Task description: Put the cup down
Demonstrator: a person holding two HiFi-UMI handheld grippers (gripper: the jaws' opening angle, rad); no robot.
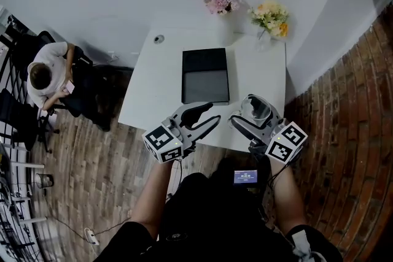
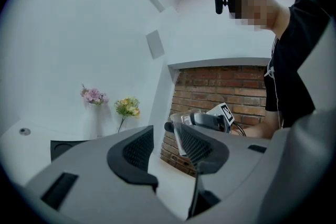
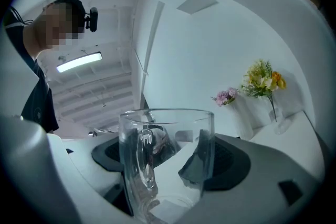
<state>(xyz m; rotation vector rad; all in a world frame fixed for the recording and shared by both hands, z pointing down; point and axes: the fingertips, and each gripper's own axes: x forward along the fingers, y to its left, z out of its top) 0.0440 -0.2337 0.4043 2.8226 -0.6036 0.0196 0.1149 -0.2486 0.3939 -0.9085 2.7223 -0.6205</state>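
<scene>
the clear glass handled cup [image 1: 258,108] is not down yet: the right tongs [image 3: 163,164] pinch it over the white desk [image 1: 261,64]; the left tongs [image 2: 168,152] are spread, empty.

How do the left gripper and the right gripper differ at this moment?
1. The left gripper is empty; the right gripper holds a clear glass cup upright.
2. The left gripper's jaws stand apart with bare air between them; the right gripper's jaws are closed against the cup's sides.

Shared: both are held about level over the near edge of the white table.
</scene>
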